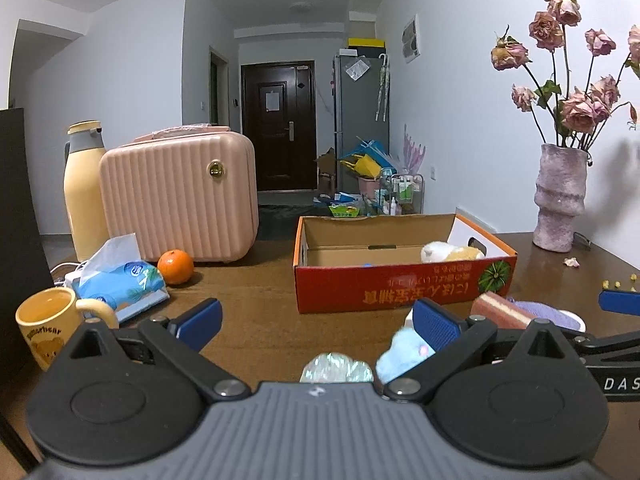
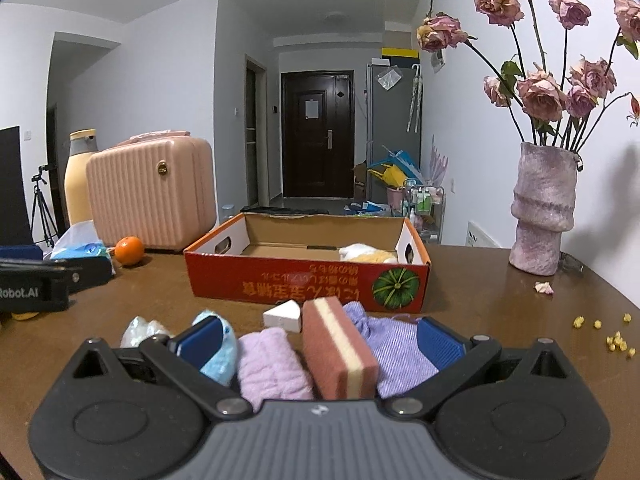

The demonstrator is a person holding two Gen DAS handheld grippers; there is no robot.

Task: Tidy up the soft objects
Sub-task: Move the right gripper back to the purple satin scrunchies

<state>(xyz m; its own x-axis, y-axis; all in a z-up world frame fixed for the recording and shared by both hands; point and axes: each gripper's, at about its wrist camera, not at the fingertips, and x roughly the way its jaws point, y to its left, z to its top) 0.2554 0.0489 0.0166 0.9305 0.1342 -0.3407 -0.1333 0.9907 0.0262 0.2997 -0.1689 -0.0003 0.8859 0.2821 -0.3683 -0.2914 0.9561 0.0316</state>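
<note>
Left gripper [image 1: 316, 322]: spread wide, nothing between the blue pads; hovers low over the brown table [image 1: 248, 320], pointing toward the box.
Right gripper [image 2: 320, 338]: spread wide too, empty; straddles the row of soft items just below it, touching none as far as can be told.
Cardboard box [image 2: 308, 280]: red outside, open top, on the table just beyond the soft items.
Plush toy [image 2: 368, 254]: white and yellow, already inside the box, at its right end.
Sponge [image 2: 340, 354]: pink with a cream middle layer, lying between the right gripper's fingers.
Lilac towel [image 2: 272, 364]: rolled, just left of the sponge.
Striped purple cloth [image 2: 396, 344]: crumpled, just right of the sponge, beside the right blue pad.
Light blue plush [image 1: 404, 354]: next to the left gripper's right finger.
White wedge [image 2: 284, 316]: between sponge and box front.
Elsewhere on table: pink case [image 1: 180, 196], orange [image 1: 175, 266], tissue pack [image 1: 120, 280], yellow mug [image 1: 50, 328], vase of dried roses [image 2: 544, 208].
</note>
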